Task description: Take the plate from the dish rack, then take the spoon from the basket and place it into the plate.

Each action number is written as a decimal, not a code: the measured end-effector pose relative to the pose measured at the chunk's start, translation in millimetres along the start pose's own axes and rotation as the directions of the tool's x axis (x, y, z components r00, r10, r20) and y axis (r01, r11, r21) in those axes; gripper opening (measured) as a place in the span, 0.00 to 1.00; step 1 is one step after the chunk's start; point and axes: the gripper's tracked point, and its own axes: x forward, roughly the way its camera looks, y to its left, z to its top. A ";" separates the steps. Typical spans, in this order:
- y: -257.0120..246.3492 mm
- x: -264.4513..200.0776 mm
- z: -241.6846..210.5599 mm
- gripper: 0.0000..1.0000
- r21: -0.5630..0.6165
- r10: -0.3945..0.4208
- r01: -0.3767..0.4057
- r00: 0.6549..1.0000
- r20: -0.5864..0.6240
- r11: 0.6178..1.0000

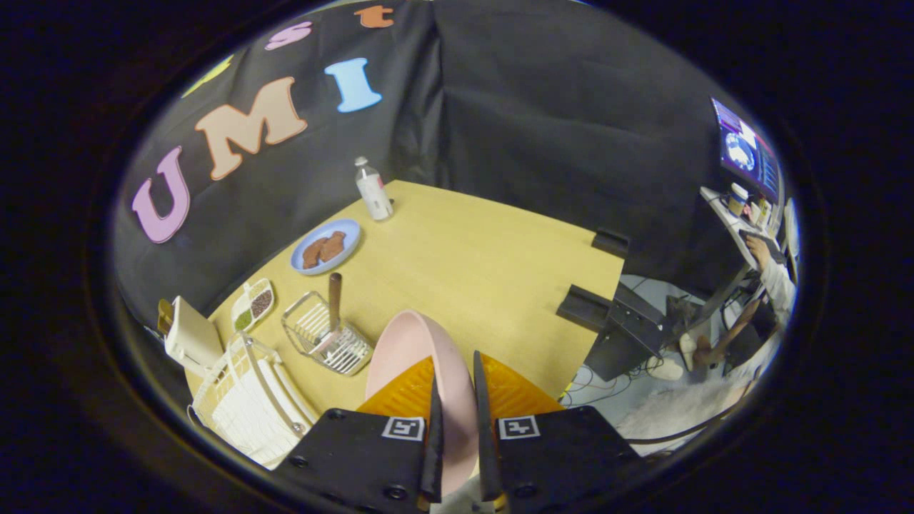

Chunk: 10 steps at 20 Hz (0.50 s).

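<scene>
Your gripper (455, 389) clamps the pink plate (418, 353) on edge between both fingers, lifted above the near edge of the wooden table (471, 264). Just beside it, the spoon (333, 303) stands in the wire basket (328, 339). The white dish rack (246, 396) sits at the near corner; a blue dish (326, 245) and bottle (373, 189) stand toward the far edge.

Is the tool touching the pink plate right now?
Touching. In the gripper view, the pink plate stands on edge between both fingers of the tool, which press its rim from either side.
</scene>
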 end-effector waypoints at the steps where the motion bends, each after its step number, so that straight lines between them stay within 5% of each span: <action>1: -2.0 5.4 -5.2 0.24 0.014 0.004 -0.004 1.000 -0.005 1.000; 10: -5.6 40.5 -59.9 0.23 0.114 0.067 -0.060 0.996 -0.061 0.992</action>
